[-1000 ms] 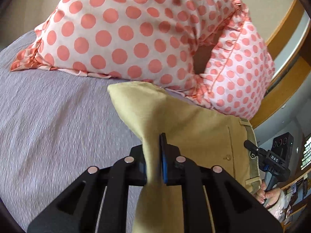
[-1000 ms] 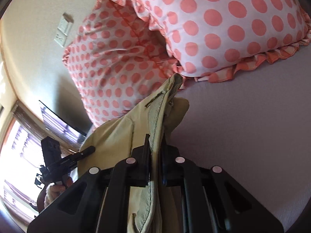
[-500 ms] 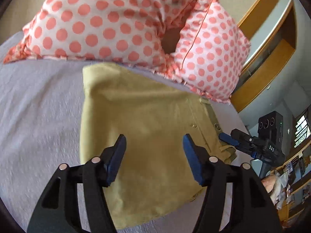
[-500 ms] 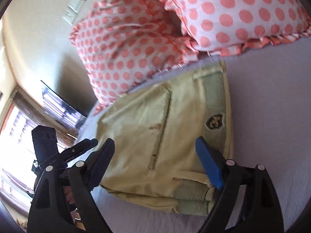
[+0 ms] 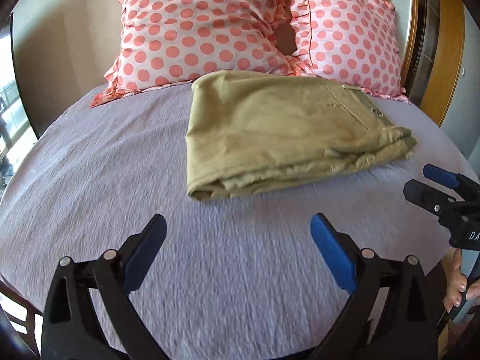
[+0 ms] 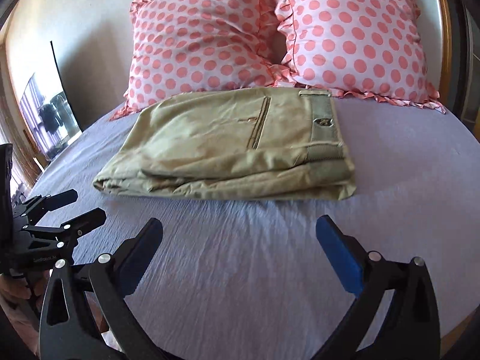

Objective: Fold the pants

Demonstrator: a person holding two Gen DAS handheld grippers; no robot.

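Observation:
The khaki pants (image 5: 279, 129) lie folded in a flat stack on the lilac bed sheet (image 5: 120, 180), just in front of the pillows. In the right wrist view the pants (image 6: 228, 147) show a back pocket and the waistband at the right end. My left gripper (image 5: 238, 240) is open and empty, held over the sheet well short of the pants. My right gripper (image 6: 240, 240) is open and empty too, short of the stack. The right gripper also shows at the right edge of the left wrist view (image 5: 432, 183), and the left gripper at the left edge of the right wrist view (image 6: 75, 207).
Two pink pillows with coral dots (image 5: 204, 30) (image 5: 348, 39) lean on the wall behind the pants. A wooden headboard frame (image 5: 450, 69) stands at the right. A dark screen (image 6: 57, 102) stands left of the bed. The sheet (image 6: 270, 270) stretches between the grippers and the pants.
Both grippers were shut on the pants a second ago. They opened, let the pants drop folded on the bed, and have since pulled back and up from them.

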